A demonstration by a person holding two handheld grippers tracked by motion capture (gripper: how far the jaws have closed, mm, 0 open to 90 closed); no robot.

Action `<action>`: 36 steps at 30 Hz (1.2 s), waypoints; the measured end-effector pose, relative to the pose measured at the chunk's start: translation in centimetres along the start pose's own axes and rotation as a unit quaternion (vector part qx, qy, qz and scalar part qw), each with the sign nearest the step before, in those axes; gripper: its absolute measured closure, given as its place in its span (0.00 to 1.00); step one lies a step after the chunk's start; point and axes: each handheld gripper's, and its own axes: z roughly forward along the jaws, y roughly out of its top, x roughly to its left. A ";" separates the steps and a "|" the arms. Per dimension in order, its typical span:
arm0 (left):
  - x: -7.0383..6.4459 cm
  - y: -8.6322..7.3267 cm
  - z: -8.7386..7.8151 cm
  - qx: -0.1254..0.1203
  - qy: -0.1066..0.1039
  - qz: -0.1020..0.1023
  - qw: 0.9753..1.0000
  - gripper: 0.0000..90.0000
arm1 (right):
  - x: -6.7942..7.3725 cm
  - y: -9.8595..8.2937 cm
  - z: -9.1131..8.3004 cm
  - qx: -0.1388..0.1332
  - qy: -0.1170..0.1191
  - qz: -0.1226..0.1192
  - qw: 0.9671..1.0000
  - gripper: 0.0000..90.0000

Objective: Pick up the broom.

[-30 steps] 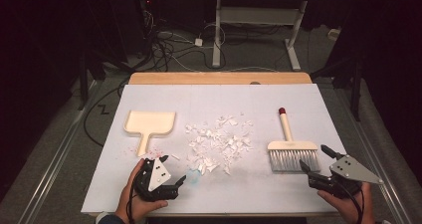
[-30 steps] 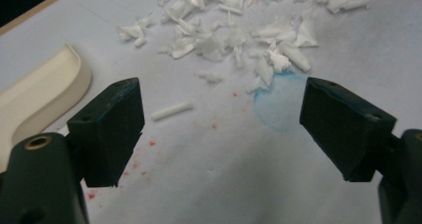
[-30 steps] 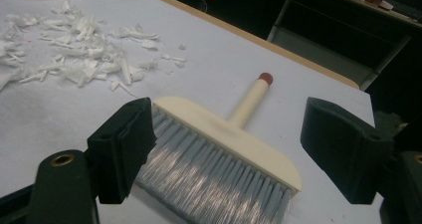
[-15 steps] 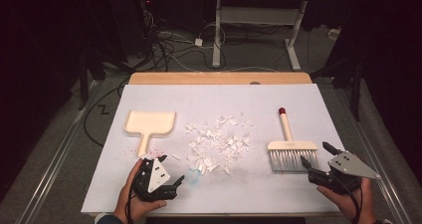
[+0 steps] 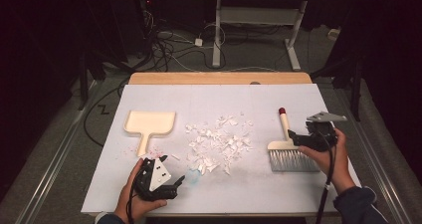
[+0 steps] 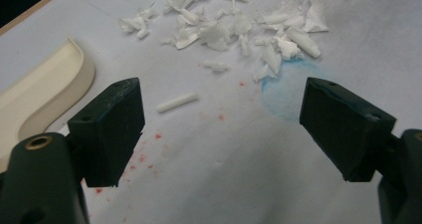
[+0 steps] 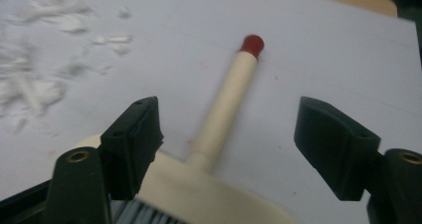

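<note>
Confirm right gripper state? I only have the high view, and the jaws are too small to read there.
Observer: Open. The right gripper view shows the right gripper with its jaws spread wide to either side of the brush handle, touching neither side.
Operator: Handle centred between them?
Observer: Roughly; it runs up between the jaws, a little nearer the left jaw in that view, with its red tip pointing away.
Operator: And the left gripper?
Observer: Also open. The left gripper holds nothing; bare table lies between its jaws.
Operator: Dustpan nearby?
Observer: The dustpan rim sits just beyond its left jaw, with the paper scraps ahead.
</note>
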 end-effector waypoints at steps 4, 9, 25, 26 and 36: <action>0.1 -0.2 -0.1 -0.001 -0.004 -0.005 1.000 0.19 | -0.3 0.6 3.5 0.061 0.009 0.031 0.998 0.38; 0.2 -0.3 -0.3 -0.003 -0.005 -0.013 1.000 0.19 | 0.0 0.3 6.5 0.105 0.012 0.046 0.993 0.49; -0.3 -0.4 -0.2 0.006 -0.009 0.007 1.000 0.19 | 0.1 0.2 6.5 0.085 0.035 0.001 0.996 0.79; -0.3 -0.4 -0.1 0.006 -0.011 0.006 1.000 0.19 | 0.1 0.2 6.5 0.083 0.037 0.002 0.996 0.79; -0.5 -0.5 -0.1 0.009 -0.015 0.007 1.000 0.19 | -0.4 0.0 3.2 0.009 0.097 0.013 0.995 0.79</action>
